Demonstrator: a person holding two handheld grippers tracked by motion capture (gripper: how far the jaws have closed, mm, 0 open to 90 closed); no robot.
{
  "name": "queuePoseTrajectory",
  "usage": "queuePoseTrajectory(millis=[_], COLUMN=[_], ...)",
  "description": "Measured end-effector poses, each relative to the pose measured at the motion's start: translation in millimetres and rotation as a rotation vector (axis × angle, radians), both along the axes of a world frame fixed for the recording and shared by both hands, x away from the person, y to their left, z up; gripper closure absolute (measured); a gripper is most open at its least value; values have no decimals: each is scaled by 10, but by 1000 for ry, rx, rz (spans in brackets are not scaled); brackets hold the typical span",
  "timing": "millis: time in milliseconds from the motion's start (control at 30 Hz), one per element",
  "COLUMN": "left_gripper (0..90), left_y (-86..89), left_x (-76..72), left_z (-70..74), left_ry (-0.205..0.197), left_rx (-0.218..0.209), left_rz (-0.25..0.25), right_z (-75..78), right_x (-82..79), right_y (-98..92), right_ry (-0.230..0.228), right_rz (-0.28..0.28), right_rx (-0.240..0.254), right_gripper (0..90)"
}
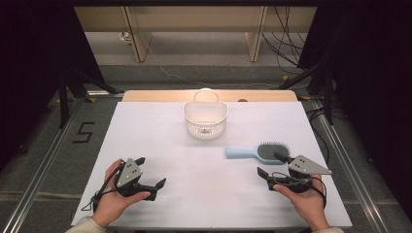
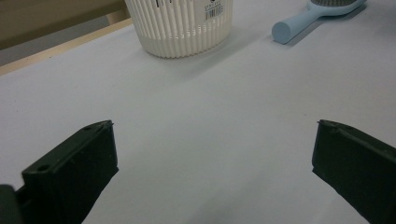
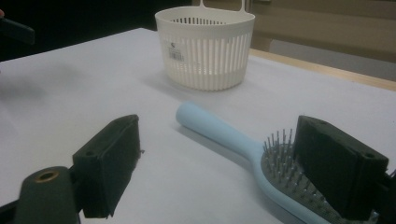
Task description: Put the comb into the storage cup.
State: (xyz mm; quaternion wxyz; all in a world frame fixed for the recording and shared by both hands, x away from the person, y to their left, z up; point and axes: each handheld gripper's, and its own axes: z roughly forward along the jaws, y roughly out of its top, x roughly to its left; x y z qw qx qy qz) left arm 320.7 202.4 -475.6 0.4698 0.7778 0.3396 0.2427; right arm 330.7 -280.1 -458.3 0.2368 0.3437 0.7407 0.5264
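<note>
— On the worktop, where does the brush lie?
— Right of centre, near of the basket, bristles up, touching the right tool, whose jaws are spread.
— And the left tool?
— Spread too, near left, holding nothing.

In the left gripper view the white basket is cut off by the top edge, so its rim and handle are lost, and the light blue hairbrush at the upper right loses most of its head to the same edge. In the right gripper view one black jaw at the lower right covers part of the brush's bristle pad, and the bottom edge cuts off the head's far end. The print on the basket's label is too small to read.
</note>
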Motion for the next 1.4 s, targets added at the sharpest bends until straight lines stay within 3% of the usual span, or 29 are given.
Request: queuePoseTrajectory(millis=[300,367,400,433,467,533,633,667,733,800,1067,1133,1233,1300,1400], left_gripper=[0,0,0,0,0,0,0,0,0,0,0,0,0,0,0], left_y=[4,4,2,-1,-1,-7,-19,-21,-20,-17,-15,-15,-18,-16,-15], left_x=[-1,1,2,4,4,7,11,11,11,12,13,13,12,13,13], left_z=[-7,-5,-7,-11,-11,-15,-24,-25,-25,-25,-27,-28,-29,-32,-32], left_ry=[5,2,4,6,6,9,14,15,15,15,16,17,18,22,22], left_rx=[2,2,3,4,4,3,4,7,5,5,4,7,6,8,6], left_rz=[-1,1,-2,-3,-3,0,-2,-4,-4,-2,-7,-9,-12,-11,-12], right_z=[2,7,11,33,33,63,106,127,134,138,94,62,53,5,-31], right_x=[-3,4,9,19,19,48,133,201,240,386,742,886,964,1092,1141], right_y=[1,2,5,9,9,19,65,130,174,333,729,865,913,981,1011], right_ry=[-5,-13,-18,-23,-23,-26,-10,12,22,66,169,196,215,270,294], right_rz=[-5,-8,-9,-9,-9,-9,-4,-5,-9,-5,21,0,-17,-41,-50], right_rx=[-9,-11,-13,-26,-26,-23,-8,-33,-50,-106,-198,-221,-229,-252,-263], right_gripper=[167,212,252,374,374,538,733,824,853,900,900,900,900,900,900])
